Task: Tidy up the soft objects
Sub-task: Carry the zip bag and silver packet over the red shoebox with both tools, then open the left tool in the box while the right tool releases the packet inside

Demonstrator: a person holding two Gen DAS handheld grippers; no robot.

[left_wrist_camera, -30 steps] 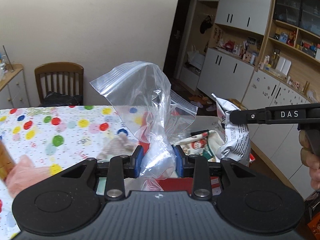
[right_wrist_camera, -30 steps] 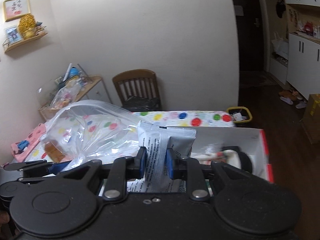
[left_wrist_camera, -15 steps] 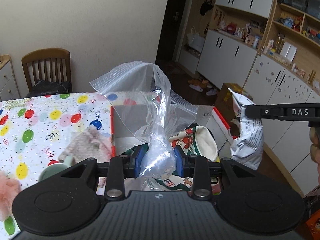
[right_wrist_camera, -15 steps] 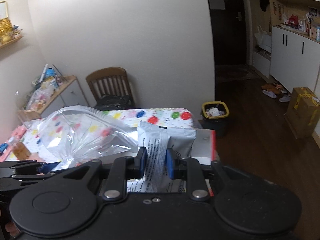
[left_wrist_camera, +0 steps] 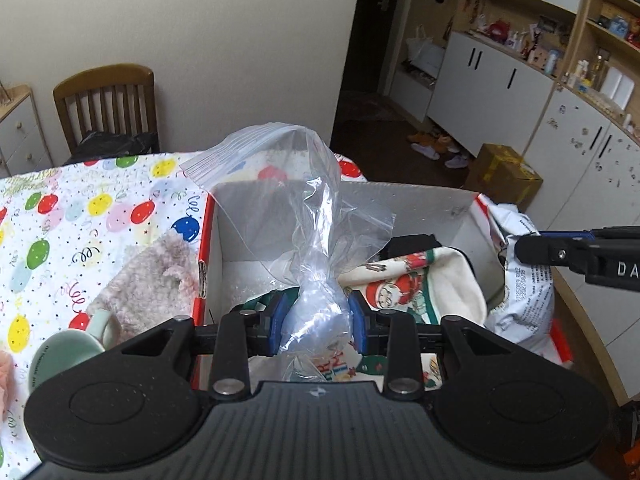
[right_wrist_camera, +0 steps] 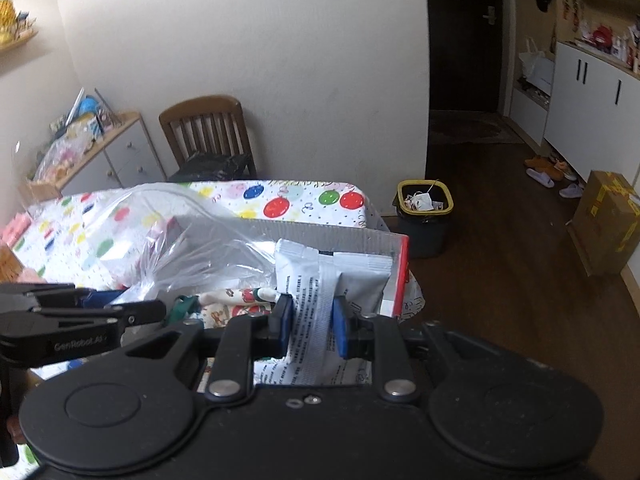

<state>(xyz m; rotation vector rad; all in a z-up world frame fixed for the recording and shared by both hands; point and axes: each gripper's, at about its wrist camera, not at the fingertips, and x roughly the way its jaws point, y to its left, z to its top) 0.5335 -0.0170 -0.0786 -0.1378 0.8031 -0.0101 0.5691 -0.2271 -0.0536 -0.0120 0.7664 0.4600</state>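
Balloon-print bench point(left_wrist_camera: 92, 216) slid back since earlier frame, white box point(left_wrist_camera: 400, 208) neared, left claw point(left_wrist_camera: 316, 322) kept pinching clear zip bag point(left_wrist_camera: 296, 200), right claw point(right_wrist_camera: 311, 326) kept pinching printed foil pouch point(right_wrist_camera: 320, 276).

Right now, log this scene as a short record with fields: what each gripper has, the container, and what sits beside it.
left gripper: shut on the clear zip bag, held above the box
right gripper: shut on the white printed pouch, at the box's right edge
box: open, white inside, red rim, on the table
in box: Christmas-print cloth
table cover: balloon-print cloth
beside box, left: fuzzy pink item, green mug
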